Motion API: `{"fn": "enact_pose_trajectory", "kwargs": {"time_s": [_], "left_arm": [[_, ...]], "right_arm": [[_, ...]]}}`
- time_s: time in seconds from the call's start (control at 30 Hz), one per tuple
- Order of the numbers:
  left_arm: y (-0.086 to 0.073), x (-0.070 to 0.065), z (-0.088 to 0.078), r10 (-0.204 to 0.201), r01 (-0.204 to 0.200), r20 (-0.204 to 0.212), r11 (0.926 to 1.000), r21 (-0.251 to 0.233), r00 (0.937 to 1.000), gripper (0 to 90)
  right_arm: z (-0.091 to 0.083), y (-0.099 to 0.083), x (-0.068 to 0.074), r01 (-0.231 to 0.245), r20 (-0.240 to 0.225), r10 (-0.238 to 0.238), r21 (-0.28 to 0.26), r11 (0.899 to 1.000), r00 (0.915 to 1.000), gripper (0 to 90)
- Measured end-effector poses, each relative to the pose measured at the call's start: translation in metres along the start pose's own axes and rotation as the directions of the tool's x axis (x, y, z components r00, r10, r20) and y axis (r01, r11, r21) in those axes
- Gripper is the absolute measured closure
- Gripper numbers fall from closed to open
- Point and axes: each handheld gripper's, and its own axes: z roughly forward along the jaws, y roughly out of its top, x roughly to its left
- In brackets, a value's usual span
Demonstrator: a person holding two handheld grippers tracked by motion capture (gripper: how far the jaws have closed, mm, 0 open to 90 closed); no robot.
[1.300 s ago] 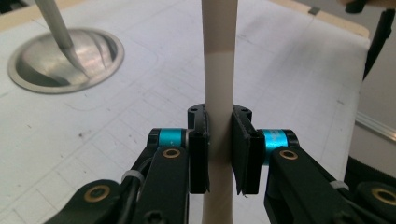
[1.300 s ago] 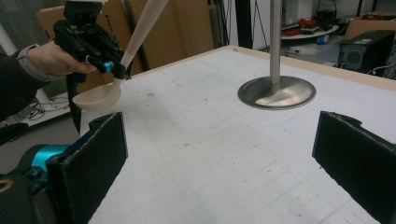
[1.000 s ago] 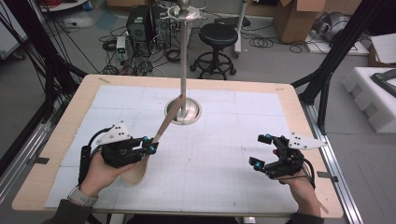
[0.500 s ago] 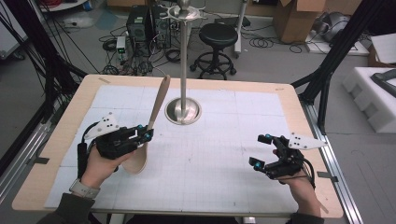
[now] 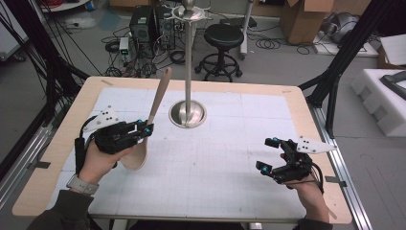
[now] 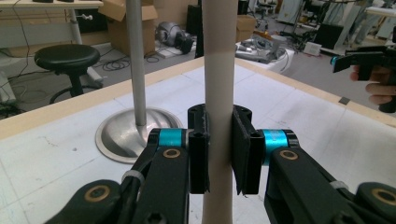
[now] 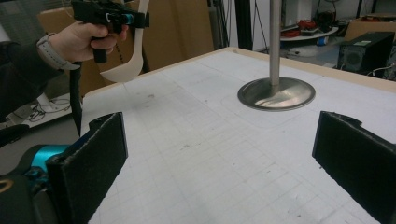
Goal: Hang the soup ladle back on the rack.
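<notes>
Since a second ago I've swung the wooden spoon (image 5: 152, 117) upright near table's left edge | left gripper (image 5: 146, 130) pinching its handle | right gripper (image 5: 269, 154) spread, empty, near right edge.

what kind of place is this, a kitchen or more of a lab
Most likely a lab or workshop, not a kitchen: cardboard boxes, computer towers with loose cables on the floor, and a black stool surround a gridded work table.
</notes>
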Motion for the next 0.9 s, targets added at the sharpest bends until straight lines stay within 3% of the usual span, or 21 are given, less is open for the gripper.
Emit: {"fn": "enact_pose_trajectory", "kwargs": {"time_s": [0.17, 0.33, 0.47, 0.57, 0.67, 0.73, 0.9], "left_arm": [[0.008, 0.004, 0.002, -0.005, 0.005, -0.003, 1.0000, -0.004, 1.0000, 78.0], [0.016, 0.012, 0.002, -0.036, 0.037, 0.026, 0.9991, -0.021, 0.9990, 78.0], [0.022, 0.017, 0.001, -0.033, 0.033, 0.004, 0.9994, -0.013, 0.9994, 78.0], [0.027, 0.022, 0.002, -0.040, 0.040, 0.011, 0.9988, -0.030, 0.9992, 78.0], [0.030, 0.025, 0.004, -0.033, 0.034, 0.011, 0.9989, -0.032, 0.9994, 78.0], [0.032, 0.027, 0.005, -0.020, 0.022, 0.041, 0.9987, -0.047, 0.9990, 77.9], [0.038, 0.030, 0.009, 0.002, 0.000, 0.032, 0.9986, -0.053, 0.9995, 78.0]], "right_arm": [[-0.001, 0.000, 0.000, -0.002, 0.002, 0.002, -0.006, 1.000, 1.0000, 2.2], [-0.002, 0.000, 0.000, -0.006, 0.002, 0.006, -0.006, 1.000, 1.0000, 2.2], [-0.002, 0.000, -0.001, -0.006, 0.000, 0.006, -0.005, 1.000, 1.0000, 2.2], [-0.002, 0.000, -0.001, -0.006, -0.001, 0.006, -0.011, 1.000, 1.0000, 2.2], [-0.003, 0.000, -0.001, -0.004, 0.001, 0.004, -0.010, 1.000, 1.0000, 2.2], [-0.003, 0.000, -0.001, -0.005, 0.001, 0.005, -0.011, 1.000, 1.0000, 2.2], [-0.003, 0.000, -0.001, -0.005, 0.001, 0.005, -0.017, 1.000, 1.0000, 2.2]]}}
